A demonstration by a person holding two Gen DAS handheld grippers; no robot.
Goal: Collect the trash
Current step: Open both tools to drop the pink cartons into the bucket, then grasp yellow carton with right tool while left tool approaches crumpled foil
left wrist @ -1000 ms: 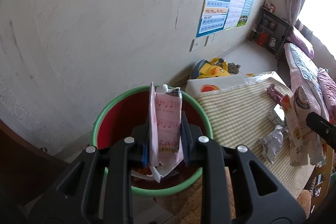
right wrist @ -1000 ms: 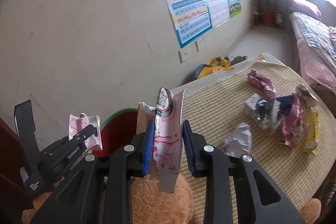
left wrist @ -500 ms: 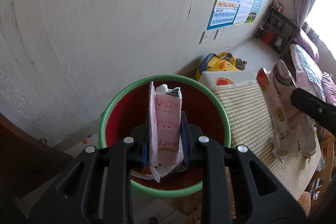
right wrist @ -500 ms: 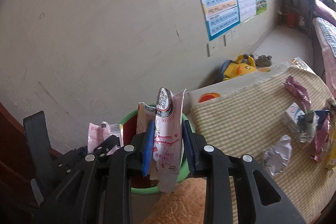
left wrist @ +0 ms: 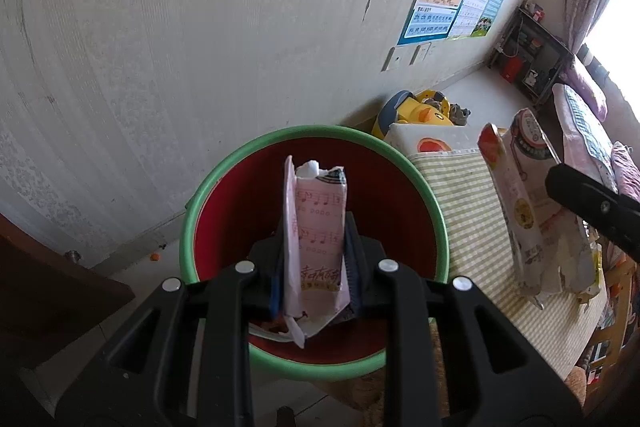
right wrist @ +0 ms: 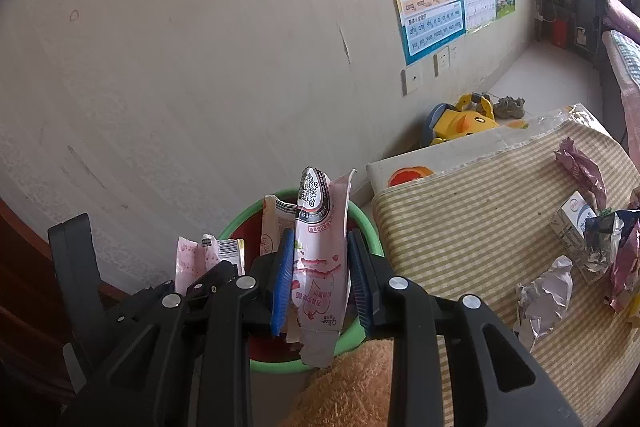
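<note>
While each claw, left and right, grips a wrapper over the green bin, more trash litters the tabletop.

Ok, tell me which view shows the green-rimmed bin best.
The left wrist view: the green-rimmed bin shows nearly its whole rim and red inside, right beyond the pink wrapper in the left gripper. The right wrist view shows only parts of the rim, hidden behind the right gripper and its wrapper.

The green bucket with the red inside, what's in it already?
In the green bucket, only a pale scrap shows at the bottom. The pink wrapper clamped in the left gripper covers the rest.
</note>
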